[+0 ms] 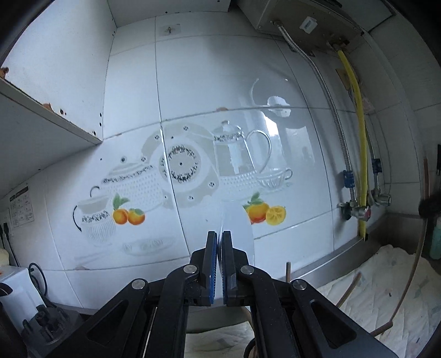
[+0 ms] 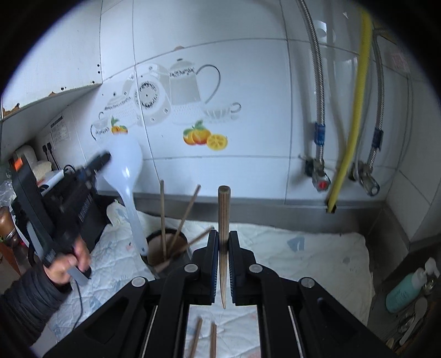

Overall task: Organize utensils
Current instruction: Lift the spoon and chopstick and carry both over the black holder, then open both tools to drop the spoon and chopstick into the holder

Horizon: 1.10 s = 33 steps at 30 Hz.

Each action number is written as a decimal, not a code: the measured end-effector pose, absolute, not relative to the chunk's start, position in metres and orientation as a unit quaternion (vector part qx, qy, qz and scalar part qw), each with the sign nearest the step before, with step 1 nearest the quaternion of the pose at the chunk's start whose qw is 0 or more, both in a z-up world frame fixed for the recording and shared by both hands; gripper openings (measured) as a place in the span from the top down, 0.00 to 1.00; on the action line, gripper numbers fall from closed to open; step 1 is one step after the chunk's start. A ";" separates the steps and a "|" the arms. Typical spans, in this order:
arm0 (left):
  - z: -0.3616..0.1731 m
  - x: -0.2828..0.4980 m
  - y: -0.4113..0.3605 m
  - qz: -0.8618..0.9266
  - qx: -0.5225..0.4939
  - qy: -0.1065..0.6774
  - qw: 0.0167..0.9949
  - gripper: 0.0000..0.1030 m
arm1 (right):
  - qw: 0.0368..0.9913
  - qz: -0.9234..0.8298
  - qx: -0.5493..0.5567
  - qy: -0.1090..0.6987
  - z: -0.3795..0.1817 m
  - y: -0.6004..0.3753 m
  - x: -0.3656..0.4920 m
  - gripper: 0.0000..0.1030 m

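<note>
Our right jaws are clamped on a wooden stick (image 2: 223, 220), which stands upright between them, blunt end up and pointed end down toward the camera. Our left jaws are closed on the thin edge of a white spoon (image 1: 237, 228); from the right wrist view that spoon (image 2: 126, 176) hangs handle-down, its bowl gripped by the left gripper (image 2: 102, 161), and the left hand (image 2: 69, 264) shows below it with a dark sleeve.

Just left of the right jaws, and below them, a dark holder (image 2: 165, 247) stands on the surface. We count three chopsticks in it, leaning apart. Two more sticks (image 2: 204, 341) lie flat beneath the right jaws.

The surface is covered with a pale quilted cloth (image 2: 303, 253). Behind it runs a steel ledge, and above that a white tiled wall (image 2: 248, 170) printed with teapots, a plate and oranges. Right of the right jaws we count two braided metal hoses and one yellow hose (image 2: 355, 115) running down the wall to valves. Far right of the jaws, low, one teal pump bottle (image 2: 405, 292) lies beside some metal spoons, too small to count. Left of the jaws, a white shelf (image 2: 52, 102) juts from the wall, with sockets and dark appliances below it. The left wrist view shows a boxy unit (image 1: 303, 22) mounted high on the wall above the hoses.
</note>
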<state>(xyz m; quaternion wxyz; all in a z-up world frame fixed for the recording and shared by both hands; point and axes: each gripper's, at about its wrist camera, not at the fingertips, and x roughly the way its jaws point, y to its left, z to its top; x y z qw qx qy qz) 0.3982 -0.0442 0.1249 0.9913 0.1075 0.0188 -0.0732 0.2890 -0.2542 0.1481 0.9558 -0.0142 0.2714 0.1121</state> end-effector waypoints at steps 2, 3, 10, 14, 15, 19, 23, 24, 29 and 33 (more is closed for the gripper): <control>0.110 0.403 -0.044 -0.073 0.109 0.036 0.991 0.98 | 0.957 0.118 -0.021 0.263 0.157 -0.247 0.295 0.91; 0.104 0.406 -0.042 -0.077 0.103 0.047 0.991 0.98 | 0.958 0.122 -0.022 0.258 0.161 -0.243 0.298 0.91; 0.074 0.416 -0.032 -0.099 0.079 0.108 0.986 0.96 | 0.960 0.153 -0.025 0.232 0.175 -0.218 0.320 0.91; 0.070 0.418 -0.028 -0.105 0.080 0.134 0.982 0.94 | 0.960 0.163 -0.019 0.225 0.174 -0.206 0.331 0.91; 0.068 0.418 -0.027 -0.105 0.079 0.137 0.982 0.94 | 0.960 0.167 -0.014 0.223 0.174 -0.205 0.332 0.91; 0.071 0.416 -0.020 -0.107 0.069 0.143 0.982 0.71 | 0.958 0.178 -0.008 0.226 0.170 -0.198 0.339 0.91; 0.076 0.408 -0.012 -0.103 0.061 0.139 0.983 0.62 | 0.954 0.182 -0.009 0.236 0.157 -0.190 0.345 0.91; 0.078 0.407 -0.012 -0.104 0.061 0.142 0.982 0.62 | 0.954 0.184 -0.007 0.238 0.153 -0.189 0.346 0.91; 0.081 0.396 -0.006 -0.109 0.069 0.165 0.978 0.62 | 0.946 0.185 -0.024 0.267 0.135 -0.179 0.352 0.91; 0.078 0.388 0.001 -0.114 0.056 0.205 0.970 0.62 | 0.938 0.184 -0.032 0.293 0.121 -0.174 0.354 0.91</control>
